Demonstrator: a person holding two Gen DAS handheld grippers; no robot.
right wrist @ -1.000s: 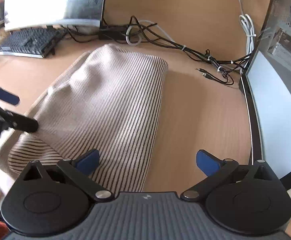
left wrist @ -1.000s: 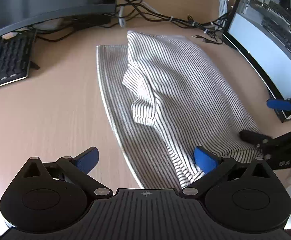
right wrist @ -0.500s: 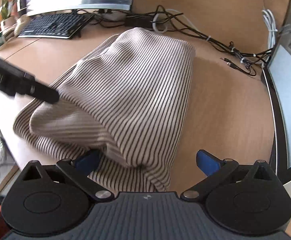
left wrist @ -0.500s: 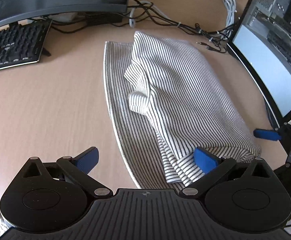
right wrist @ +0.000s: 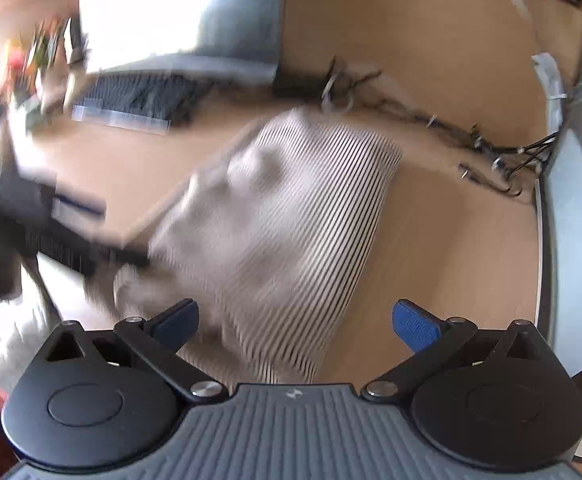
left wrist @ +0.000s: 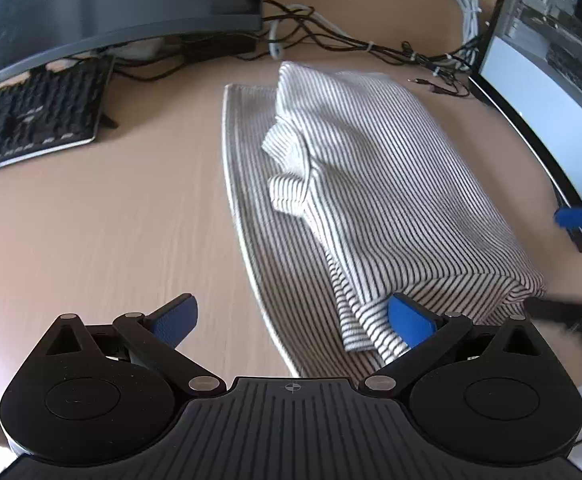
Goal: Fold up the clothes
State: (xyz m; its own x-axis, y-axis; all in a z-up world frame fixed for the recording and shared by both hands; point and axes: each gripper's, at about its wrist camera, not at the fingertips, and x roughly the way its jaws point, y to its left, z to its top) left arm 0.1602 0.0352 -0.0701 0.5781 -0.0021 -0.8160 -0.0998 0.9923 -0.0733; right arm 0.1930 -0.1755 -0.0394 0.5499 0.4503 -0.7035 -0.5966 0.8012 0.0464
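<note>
A striped garment (left wrist: pixel 375 200), white with thin dark lines, lies folded over itself on the pale wooden surface (left wrist: pixel 103 240), filling the centre and right of the left wrist view; its lower layer fans out flat toward the left with a curved pale hem, while a thicker upper layer is bunched on top with a rumpled fold near the middle. The left claw (left wrist: pixel 291 316) sits at the bottom of that view with its blue-padded fingers spread wide: the left pad is over bare surface, and the right pad (left wrist: pixel 409 320) is against the near corner of the garment's upper layer, with nothing pinched between them. At the right edge of the same view a blue pad and a dark finger of the right claw (left wrist: pixel 559 264) show beside the garment's near right corner, blurred. In the right wrist view the picture is smeared; that claw's own fingers are likewise spread wide at the bottom of the frame, with the garment's near edge between them and nothing clamped. A dark keyboard (left wrist: pixel 31 120) lies at the upper left of the left wrist view below a curved monitor (left wrist: pixel 111 0); a tangle of cables (left wrist: pixel 351 42) runs along the top, and a second screen (left wrist: pixel 531 92) stands at the right edge.
</note>
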